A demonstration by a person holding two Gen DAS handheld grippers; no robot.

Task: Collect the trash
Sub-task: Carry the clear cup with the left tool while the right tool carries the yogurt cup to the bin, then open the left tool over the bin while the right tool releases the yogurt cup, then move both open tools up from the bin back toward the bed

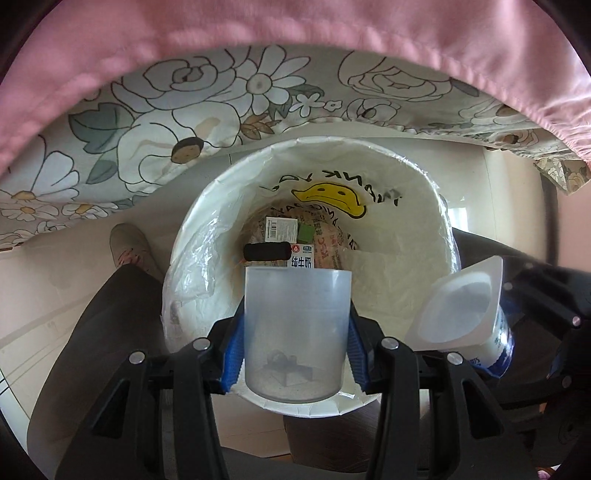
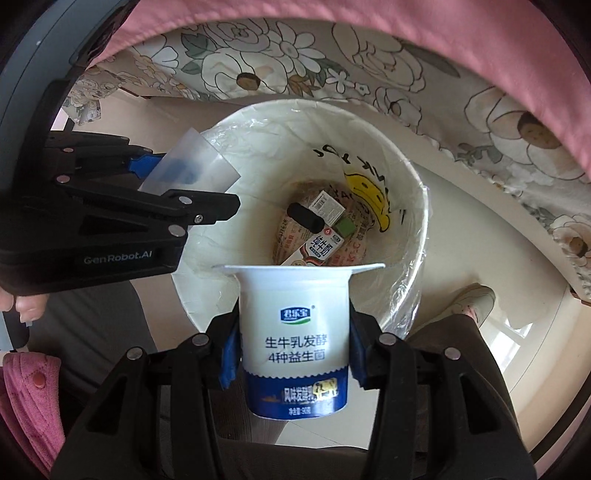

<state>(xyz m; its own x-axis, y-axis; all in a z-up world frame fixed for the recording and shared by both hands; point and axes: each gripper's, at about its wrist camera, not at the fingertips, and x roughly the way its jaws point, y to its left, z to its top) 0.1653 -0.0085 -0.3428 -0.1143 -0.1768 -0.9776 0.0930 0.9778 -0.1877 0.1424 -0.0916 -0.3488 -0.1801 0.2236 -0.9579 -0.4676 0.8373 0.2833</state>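
Note:
My left gripper (image 1: 295, 350) is shut on a translucent plastic cup (image 1: 297, 332), held over the near rim of a white trash bin (image 1: 439, 236) lined with a smiley-face plastic bag. My right gripper (image 2: 293, 347) is shut on a white and blue yogurt cup (image 2: 293, 332), also above the bin (image 2: 417, 221). The yogurt cup (image 1: 465, 314) shows at the right of the left wrist view. The left gripper (image 2: 177, 177) with its clear cup (image 2: 192, 166) shows at the left of the right wrist view. Inside the bin lie a milk carton (image 2: 321, 247), a small box (image 2: 327, 206) and a black object (image 2: 304, 218).
A floral sheet (image 1: 166, 122) and a pink cover (image 1: 295, 26) hang beyond the bin. The person's dark trouser legs (image 1: 110, 314) and shoes (image 2: 472, 302) stand on the pale floor (image 2: 480, 240) either side of the bin. A pink sleeve (image 2: 29, 398) is at lower left.

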